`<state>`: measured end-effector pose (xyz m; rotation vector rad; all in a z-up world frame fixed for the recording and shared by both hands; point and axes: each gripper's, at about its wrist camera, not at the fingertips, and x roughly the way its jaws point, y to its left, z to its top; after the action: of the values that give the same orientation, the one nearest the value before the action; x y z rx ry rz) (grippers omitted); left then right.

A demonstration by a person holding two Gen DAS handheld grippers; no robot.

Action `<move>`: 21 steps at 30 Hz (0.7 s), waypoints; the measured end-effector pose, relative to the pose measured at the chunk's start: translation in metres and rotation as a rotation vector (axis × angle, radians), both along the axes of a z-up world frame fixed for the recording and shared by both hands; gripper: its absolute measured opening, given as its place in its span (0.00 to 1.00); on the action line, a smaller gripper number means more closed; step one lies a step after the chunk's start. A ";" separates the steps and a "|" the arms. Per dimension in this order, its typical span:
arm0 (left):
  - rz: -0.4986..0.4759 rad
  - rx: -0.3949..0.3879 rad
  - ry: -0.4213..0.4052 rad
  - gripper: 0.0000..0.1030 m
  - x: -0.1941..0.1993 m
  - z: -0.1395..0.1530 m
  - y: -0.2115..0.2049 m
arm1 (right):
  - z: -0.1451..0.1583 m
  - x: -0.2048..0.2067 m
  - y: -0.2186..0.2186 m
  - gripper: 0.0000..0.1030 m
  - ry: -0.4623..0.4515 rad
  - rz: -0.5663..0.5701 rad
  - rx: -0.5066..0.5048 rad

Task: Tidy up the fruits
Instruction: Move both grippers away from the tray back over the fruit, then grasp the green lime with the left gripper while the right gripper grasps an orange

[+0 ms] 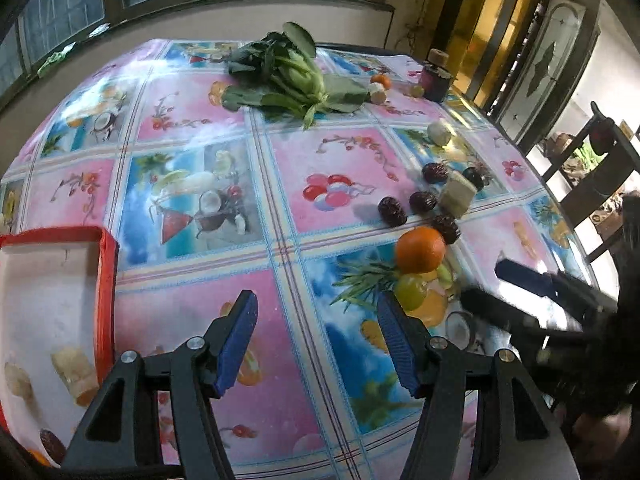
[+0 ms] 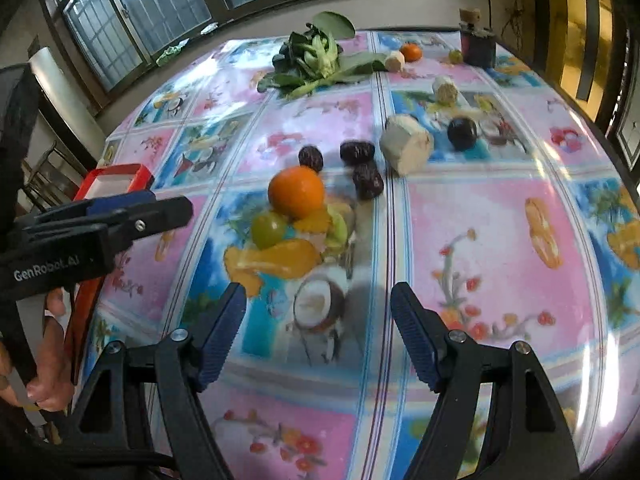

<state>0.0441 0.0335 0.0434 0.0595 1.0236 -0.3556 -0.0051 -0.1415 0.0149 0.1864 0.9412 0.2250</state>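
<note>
Both grippers open, empty | right gripper faces orange | straddle it squarely, avoid grape | tray beside left gripper

Barred windows behind, daylight glare on patterned tablecloth — perhaps a chair right

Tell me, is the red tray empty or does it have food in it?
Not empty: the red tray holds pale sugarcane pieces and a dark date.
</note>
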 end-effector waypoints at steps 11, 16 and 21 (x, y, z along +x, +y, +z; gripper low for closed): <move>0.072 -0.016 0.011 0.60 -0.007 0.000 0.027 | 0.007 0.042 0.016 0.53 -0.001 -0.032 0.037; 0.081 -0.024 0.021 0.60 -0.008 -0.003 0.034 | -0.001 0.057 0.018 0.53 0.046 -0.089 0.069; 0.068 -0.020 0.021 0.60 -0.007 -0.003 0.032 | -0.004 0.066 0.029 0.44 0.059 -0.076 0.059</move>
<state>0.0370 0.0656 0.0401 0.0030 1.0405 -0.3049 0.0605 -0.1123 0.0111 0.2841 0.9850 0.1784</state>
